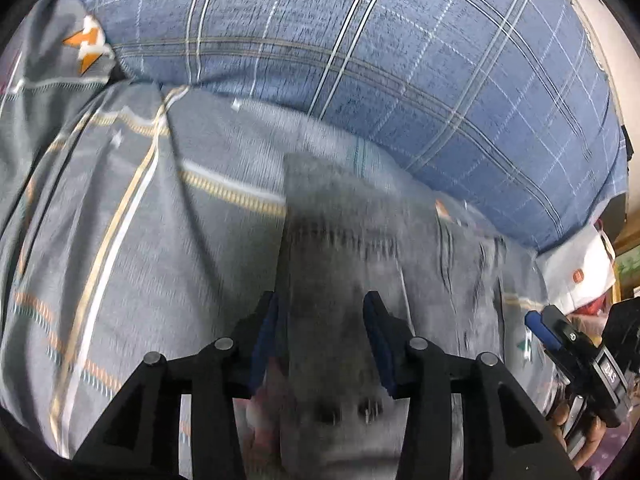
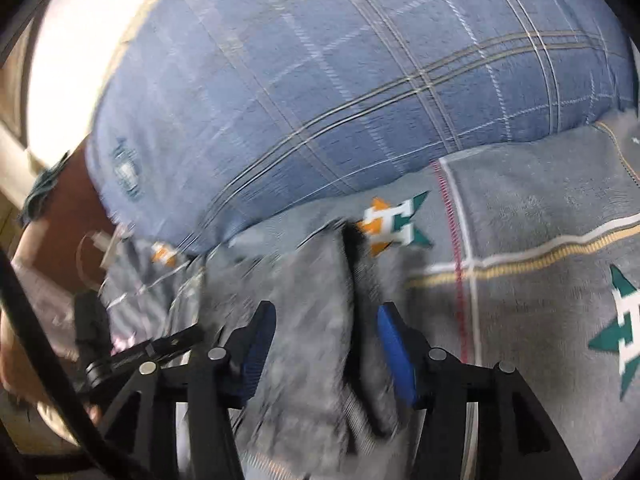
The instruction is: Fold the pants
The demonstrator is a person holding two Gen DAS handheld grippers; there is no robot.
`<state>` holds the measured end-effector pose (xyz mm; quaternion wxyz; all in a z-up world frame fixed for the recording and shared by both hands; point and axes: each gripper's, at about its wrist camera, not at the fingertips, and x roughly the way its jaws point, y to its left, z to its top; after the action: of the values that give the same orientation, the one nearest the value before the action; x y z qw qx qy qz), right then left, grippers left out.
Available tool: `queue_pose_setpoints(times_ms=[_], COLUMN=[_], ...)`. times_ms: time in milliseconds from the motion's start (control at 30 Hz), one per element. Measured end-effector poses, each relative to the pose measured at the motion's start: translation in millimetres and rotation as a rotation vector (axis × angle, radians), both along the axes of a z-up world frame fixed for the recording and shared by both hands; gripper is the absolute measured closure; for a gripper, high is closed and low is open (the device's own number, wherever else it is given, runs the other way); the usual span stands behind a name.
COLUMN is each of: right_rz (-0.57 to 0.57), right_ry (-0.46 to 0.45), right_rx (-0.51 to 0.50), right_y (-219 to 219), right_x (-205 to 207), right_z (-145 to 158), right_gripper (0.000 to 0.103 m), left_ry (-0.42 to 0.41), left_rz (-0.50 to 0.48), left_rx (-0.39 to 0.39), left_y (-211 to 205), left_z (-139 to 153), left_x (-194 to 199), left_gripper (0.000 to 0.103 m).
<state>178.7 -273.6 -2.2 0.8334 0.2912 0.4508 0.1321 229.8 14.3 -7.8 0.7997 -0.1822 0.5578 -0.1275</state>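
The grey pants (image 1: pixel 344 248) lie on a grey patterned bedsheet (image 1: pixel 120 240), blurred by motion. My left gripper (image 1: pixel 325 312) has its blue-padded fingers on either side of a strip of the pants cloth, which runs between them. In the right wrist view the pants (image 2: pixel 316 304) run between the fingers of my right gripper (image 2: pixel 326 332), with a dark fold or seam (image 2: pixel 356 264) in the middle. Both grippers stand apart by a hand's width with cloth between the pads. The right gripper also shows at the right edge of the left wrist view (image 1: pixel 560 340).
A large blue plaid pillow (image 1: pixel 360 48) lies behind the pants; it also shows in the right wrist view (image 2: pixel 320 80). The bedsheet (image 2: pixel 540 220) carries orange and green emblems. A white bag (image 1: pixel 576 276) sits at the far right.
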Motion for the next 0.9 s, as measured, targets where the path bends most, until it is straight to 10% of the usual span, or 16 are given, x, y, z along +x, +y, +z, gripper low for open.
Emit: queue_pose_setpoints(times_ms=[500, 733, 900], right_rz=[0.087, 0.156, 0.144], right_ry=[0.269, 0.236, 0.13], right_rx=[-0.008, -0.001, -0.034], right_y=[20, 37, 27], right_x=[-3, -4, -18], right_z=[-54, -52, -11], right_gripper=[0.071, 0.098, 0.099], left_ry=[0.042, -0.017, -0.073], left_rz=[-0.041, -0.047, -0.077], left_rx=[0.041, 0.061, 0.086], left_y=[-22, -29, -36], left_z=[-19, -18, -9], left_x=[-5, -6, -12], left_gripper=[0.058, 0.07, 0.074])
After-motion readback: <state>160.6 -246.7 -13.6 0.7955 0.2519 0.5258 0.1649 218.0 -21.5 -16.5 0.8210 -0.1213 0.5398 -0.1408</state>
